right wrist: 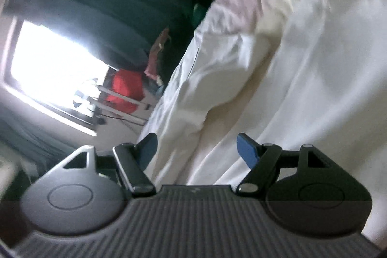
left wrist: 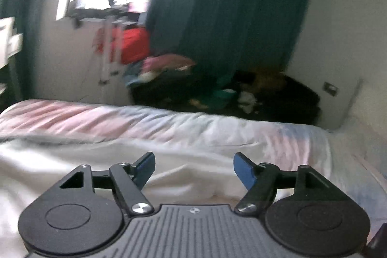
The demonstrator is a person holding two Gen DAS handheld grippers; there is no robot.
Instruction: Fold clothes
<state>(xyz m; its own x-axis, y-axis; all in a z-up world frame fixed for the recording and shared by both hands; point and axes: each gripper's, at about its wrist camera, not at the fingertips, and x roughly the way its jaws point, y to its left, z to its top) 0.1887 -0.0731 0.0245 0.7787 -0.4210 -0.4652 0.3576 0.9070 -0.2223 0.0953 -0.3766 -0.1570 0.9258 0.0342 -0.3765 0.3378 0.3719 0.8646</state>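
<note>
Both claws, left [left wrist: 194,169] and right [right wrist: 197,149], are wide and hold nothing. The white cloth [left wrist: 72,161] lies rumpled low on the bed [left wrist: 169,122]. No fold shows yet.

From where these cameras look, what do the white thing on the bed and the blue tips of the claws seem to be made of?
The white garment looks like soft, matte woven cloth, perhaps cotton: it creases and drapes in loose folds. The blue pads on the left claw look like smooth rubber or plastic with a slight sheen, set on black arms; blur leaves it open. The right claw matches.
</note>
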